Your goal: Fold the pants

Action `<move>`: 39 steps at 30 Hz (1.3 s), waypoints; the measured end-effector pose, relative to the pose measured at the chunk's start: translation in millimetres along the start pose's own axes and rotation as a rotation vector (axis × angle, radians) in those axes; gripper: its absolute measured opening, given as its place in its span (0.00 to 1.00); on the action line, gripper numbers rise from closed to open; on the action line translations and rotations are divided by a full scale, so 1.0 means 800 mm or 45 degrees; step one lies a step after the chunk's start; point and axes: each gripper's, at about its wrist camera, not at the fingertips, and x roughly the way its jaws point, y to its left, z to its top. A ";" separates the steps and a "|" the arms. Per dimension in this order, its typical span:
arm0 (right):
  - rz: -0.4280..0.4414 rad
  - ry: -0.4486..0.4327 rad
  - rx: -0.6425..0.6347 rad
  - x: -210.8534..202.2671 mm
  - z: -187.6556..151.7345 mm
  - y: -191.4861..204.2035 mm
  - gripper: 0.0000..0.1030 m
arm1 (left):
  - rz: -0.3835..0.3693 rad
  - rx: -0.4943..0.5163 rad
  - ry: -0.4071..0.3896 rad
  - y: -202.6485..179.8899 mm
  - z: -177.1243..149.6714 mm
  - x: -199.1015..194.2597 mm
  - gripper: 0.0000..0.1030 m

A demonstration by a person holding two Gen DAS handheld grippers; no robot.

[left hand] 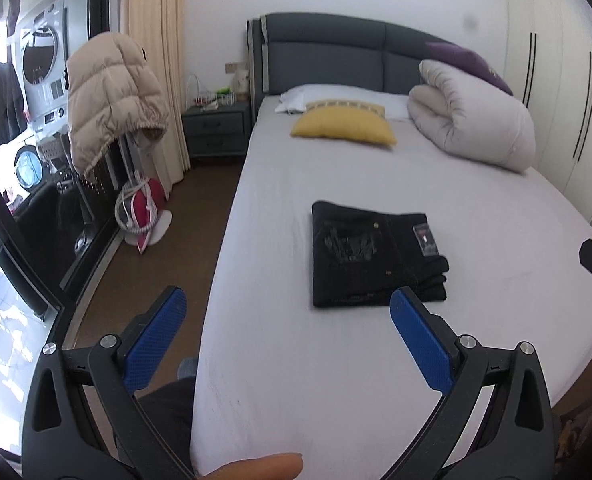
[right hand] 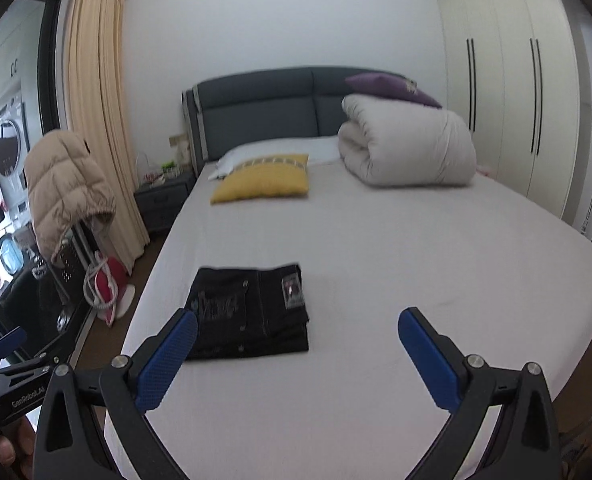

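my left gripper (left hand: 287,312) wide open, nothing between the blue pads, right gripper (right hand: 298,334) same deal, both held level, side by side

The bed (left hand: 376,360) wears a pale grey sheet, with 5 things on it. Folded black pants (left hand: 372,256) lie mid-mattress (label patch up). At the head: a white pillow (left hand: 336,94), a yellow cushion (left hand: 342,126) leaning on it, a rolled duvet (left hand: 472,120), and a purple cushion (left hand: 468,60) on top.
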 end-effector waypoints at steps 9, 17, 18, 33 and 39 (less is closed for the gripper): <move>0.015 0.105 -0.051 0.023 -0.025 0.012 1.00 | -0.011 0.013 0.076 -0.007 -0.016 0.049 1.00; 0.020 0.168 -0.074 0.037 -0.036 0.018 1.00 | -0.002 0.008 0.108 -0.012 -0.024 0.063 1.00; 0.022 0.173 -0.077 0.038 -0.036 0.019 1.00 | -0.005 0.009 0.113 -0.012 -0.025 0.065 1.00; 0.026 0.222 -0.092 0.050 -0.043 0.023 1.00 | 0.006 0.017 0.150 -0.022 -0.036 0.082 1.00; 0.029 0.235 -0.097 0.053 -0.046 0.023 1.00 | 0.012 0.014 0.157 -0.024 -0.040 0.086 1.00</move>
